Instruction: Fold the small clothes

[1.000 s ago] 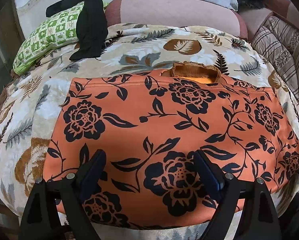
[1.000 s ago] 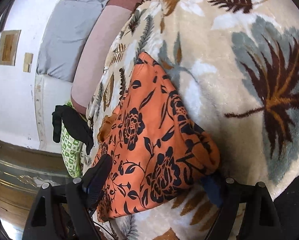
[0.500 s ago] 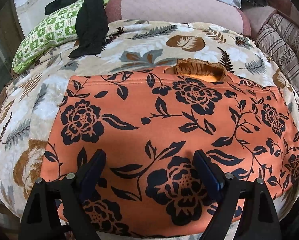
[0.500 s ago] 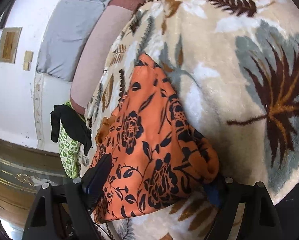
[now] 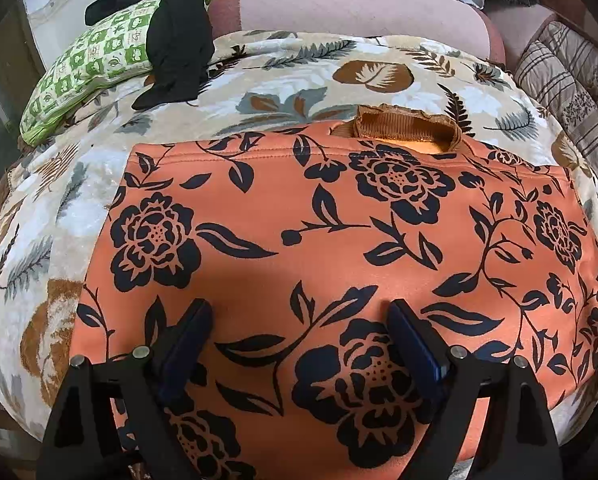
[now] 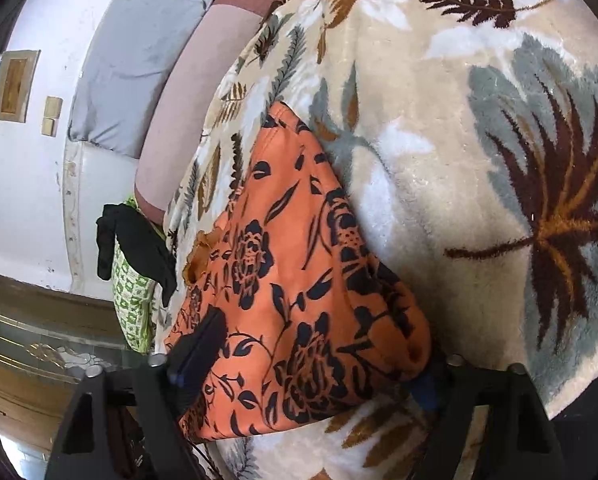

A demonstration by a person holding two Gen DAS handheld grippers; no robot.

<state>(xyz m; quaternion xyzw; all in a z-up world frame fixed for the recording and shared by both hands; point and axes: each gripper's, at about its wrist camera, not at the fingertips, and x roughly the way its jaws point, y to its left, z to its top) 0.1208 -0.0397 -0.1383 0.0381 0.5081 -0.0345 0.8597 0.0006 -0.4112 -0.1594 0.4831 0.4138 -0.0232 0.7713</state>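
An orange garment with black flowers (image 5: 319, 240) lies folded and flat on a leaf-patterned blanket (image 5: 299, 64). Its ribbed collar (image 5: 407, 126) sticks out at the far edge. My left gripper (image 5: 301, 328) is open and hovers low over the garment's near half, holding nothing. In the right wrist view the same garment (image 6: 299, 260) lies at my left. My right gripper (image 6: 319, 360) is open around the garment's near right corner, one finger over the cloth, the other at the blanket beside it.
A green checked pillow (image 5: 95, 60) with a black garment (image 5: 175, 40) draped on it lies at the far left. A pink bolster (image 5: 359, 4) and a grey pillow (image 6: 139, 60) line the back. A striped cushion (image 5: 571, 76) lies at the right.
The left gripper has moved slightly forward over the garment. The right gripper has shifted a little toward the garment's corner. Both stay open.
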